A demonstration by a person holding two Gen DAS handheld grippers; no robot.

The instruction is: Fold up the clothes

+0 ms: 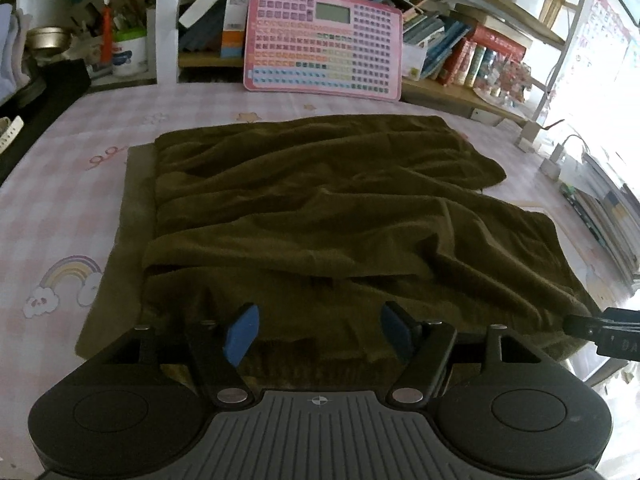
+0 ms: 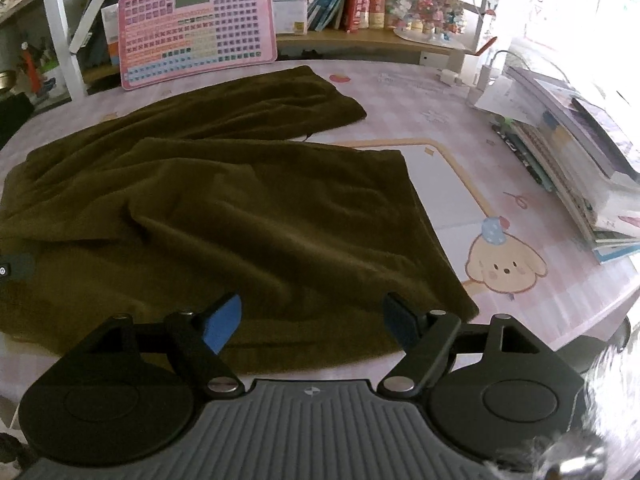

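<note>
Lying spread ahead of both sets of jaws, the trousers (image 1: pixel 320 208) cover the middle of the table (image 1: pixel 60 184), wrinkled, with two legs reaching away and a fold of cloth doubled back just beyond the left gripper (image 1: pixel 318 334). That gripper's jaws stand wide apart over the near hem; the blue pads (image 1: pixel 242 334) press on nothing and grip nothing. The right gripper (image 2: pixel 314 326) is likewise wide open above the near edge of the trousers (image 2: pixel 224 208), cloth under the gap but not pinched. Beyond the trousers, straight ahead of the jaws, a pink keyboard toy (image 1: pixel 324 44) leans against a bookshelf (image 1: pixel 472 52). Right of the right jaws sits a stack of books (image 2: pixel 580 168).
</note>
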